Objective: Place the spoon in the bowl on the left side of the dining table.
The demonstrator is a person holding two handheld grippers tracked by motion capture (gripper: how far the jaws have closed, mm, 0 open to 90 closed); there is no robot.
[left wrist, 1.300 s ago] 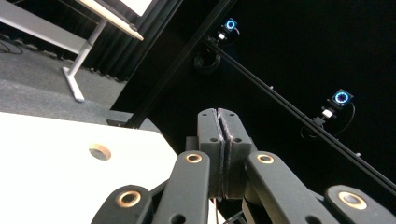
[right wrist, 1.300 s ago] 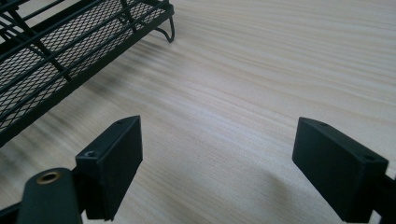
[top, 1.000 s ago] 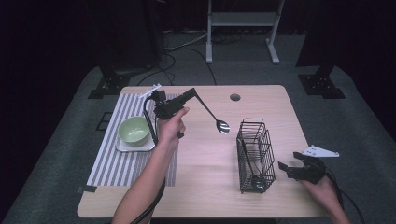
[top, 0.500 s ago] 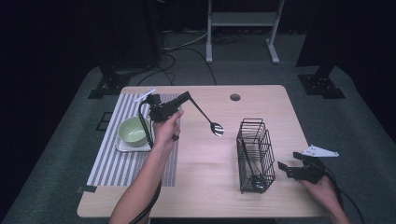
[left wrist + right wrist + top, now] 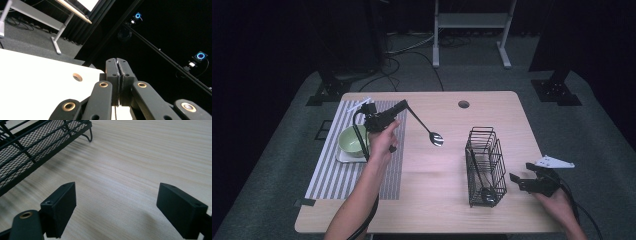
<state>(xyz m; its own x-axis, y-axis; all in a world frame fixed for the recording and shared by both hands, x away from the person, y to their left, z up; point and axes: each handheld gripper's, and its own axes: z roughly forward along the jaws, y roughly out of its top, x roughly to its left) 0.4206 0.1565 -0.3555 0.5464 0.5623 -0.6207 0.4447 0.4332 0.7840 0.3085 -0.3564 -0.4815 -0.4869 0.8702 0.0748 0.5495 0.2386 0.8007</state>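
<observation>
My left gripper (image 5: 404, 105) is held above the table beside the striped placemat (image 5: 337, 175), shut on the thin handle of a metal spoon (image 5: 435, 138). The spoon slants down to the right, its bowl hanging over the bare wood. In the left gripper view the jaws of this gripper (image 5: 116, 60) are pressed together and tilt up toward the dark room. My right gripper (image 5: 515, 179) rests low at the table's right edge, open and holding nothing, just right of the black wire basket (image 5: 484, 167). In the right gripper view its open gripper (image 5: 117, 195) frames bare wood.
A green bowl (image 5: 352, 140) sits on a white plate on the placemat, under my left hand. The basket holds a dark utensil; one of its corners shows as wire mesh (image 5: 37, 142). A round cable hole (image 5: 463, 104) lies near the table's far edge.
My left gripper has carried the spoon a little to the left and slightly down, toward the placemat. The right gripper has stayed where it was.
</observation>
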